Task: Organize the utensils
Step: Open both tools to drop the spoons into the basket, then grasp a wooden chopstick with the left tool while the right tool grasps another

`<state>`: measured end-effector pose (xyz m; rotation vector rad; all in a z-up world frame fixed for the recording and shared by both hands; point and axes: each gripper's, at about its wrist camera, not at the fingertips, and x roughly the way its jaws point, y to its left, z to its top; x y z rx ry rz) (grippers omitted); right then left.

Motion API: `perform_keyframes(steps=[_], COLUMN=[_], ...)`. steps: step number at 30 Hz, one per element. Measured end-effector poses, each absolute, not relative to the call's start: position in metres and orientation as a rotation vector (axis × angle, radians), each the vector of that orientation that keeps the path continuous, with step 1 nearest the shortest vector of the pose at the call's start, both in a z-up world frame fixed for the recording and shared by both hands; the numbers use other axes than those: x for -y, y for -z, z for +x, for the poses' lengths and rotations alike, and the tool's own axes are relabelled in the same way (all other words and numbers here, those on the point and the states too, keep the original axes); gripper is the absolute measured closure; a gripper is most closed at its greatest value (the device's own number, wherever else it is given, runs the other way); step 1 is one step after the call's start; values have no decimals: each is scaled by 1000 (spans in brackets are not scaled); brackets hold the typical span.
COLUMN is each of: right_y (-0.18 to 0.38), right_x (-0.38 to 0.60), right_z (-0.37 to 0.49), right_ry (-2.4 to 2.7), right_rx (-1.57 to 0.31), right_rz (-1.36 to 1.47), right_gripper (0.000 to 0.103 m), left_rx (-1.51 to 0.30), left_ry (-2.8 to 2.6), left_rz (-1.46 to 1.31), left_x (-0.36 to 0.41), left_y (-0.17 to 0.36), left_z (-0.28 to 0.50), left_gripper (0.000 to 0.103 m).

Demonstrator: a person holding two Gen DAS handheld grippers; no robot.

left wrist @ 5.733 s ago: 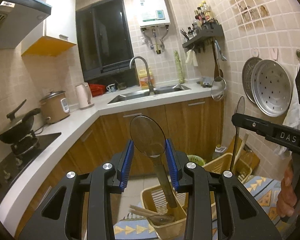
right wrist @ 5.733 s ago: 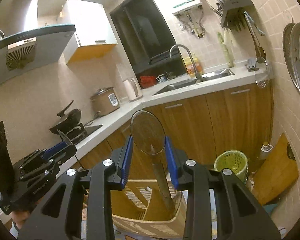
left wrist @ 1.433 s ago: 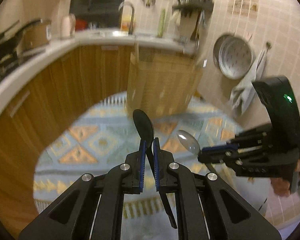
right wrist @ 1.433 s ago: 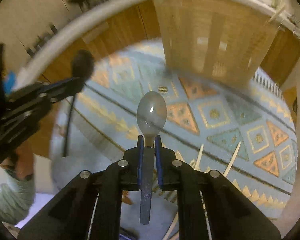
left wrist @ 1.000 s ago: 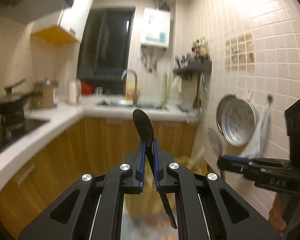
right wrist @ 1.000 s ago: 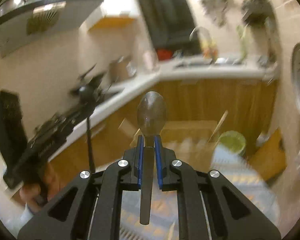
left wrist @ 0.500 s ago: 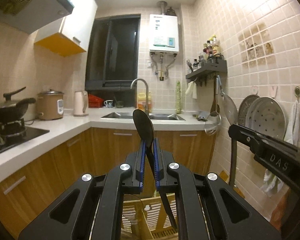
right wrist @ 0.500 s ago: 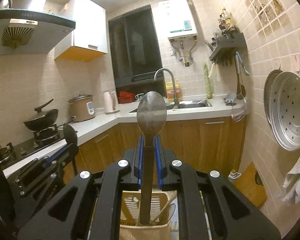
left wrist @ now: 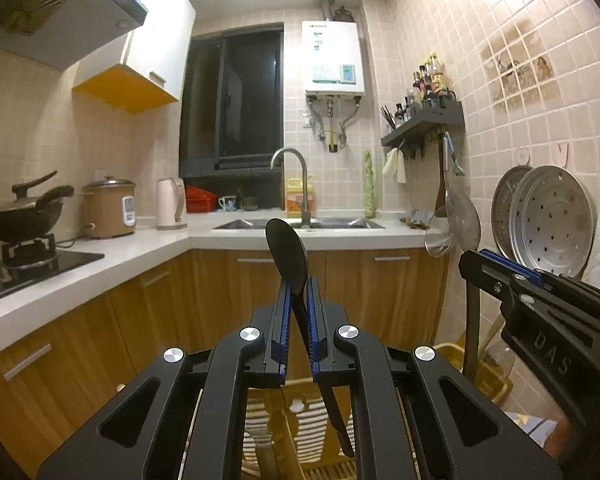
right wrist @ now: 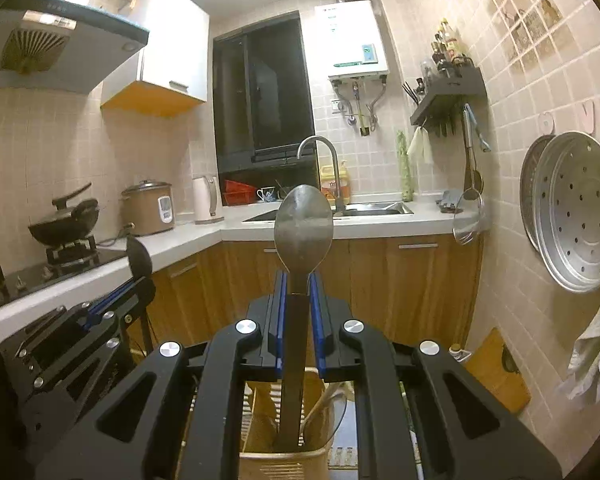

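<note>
A home kitchen: sink [left wrist: 300, 224], gas stove with wok [left wrist: 24, 216], rice cooker [left wrist: 108, 208], tiled walls.

Your white counter [left wrist: 148, 246] carries the rice cooker [left wrist: 108, 208], kettle [left wrist: 171, 204], sink [left wrist: 300, 224] and stove [left wrist: 28, 262] with a wok [left wrist: 24, 216] on it.

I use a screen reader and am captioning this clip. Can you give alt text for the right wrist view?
The right gripper is shut on a steel spoon, bowl up, handle hanging over a woven utensil basket below. At left, the left gripper holds a black spoon; behind is a kitchen counter.
</note>
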<state>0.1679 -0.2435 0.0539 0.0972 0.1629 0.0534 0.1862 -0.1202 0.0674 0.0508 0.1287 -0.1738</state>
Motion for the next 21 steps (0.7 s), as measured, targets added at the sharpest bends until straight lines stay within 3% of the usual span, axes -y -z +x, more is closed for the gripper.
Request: perform_keyframes(steps=[5,8,9,10,11,21], right_y=[-43,-43,-44,-46,-48,-78], right_x=[248,259,264,267,269,267], right_z=[161,154,147,141,136,63], right_ry=[-86,-126,-136,-137,-137,-146], right_rx=[-192,-240,-248,-252,-248,-347], right_rz=[117,156,166,168,169,91], right_gripper=[93,86,79,58,38,38], left_rx=[-141,-157,-159,-159,-154,-182], left_ry=[209,246,260,270,292,431], left_rz=[61,47,44,41,31,-45], left_x=[118,111,108,106,101,60], left_y=[-58,-59,-61,-63,-67,-124], left_z=[185,179,175,172,165,101], left_gripper=[93,81,72,63,60,55])
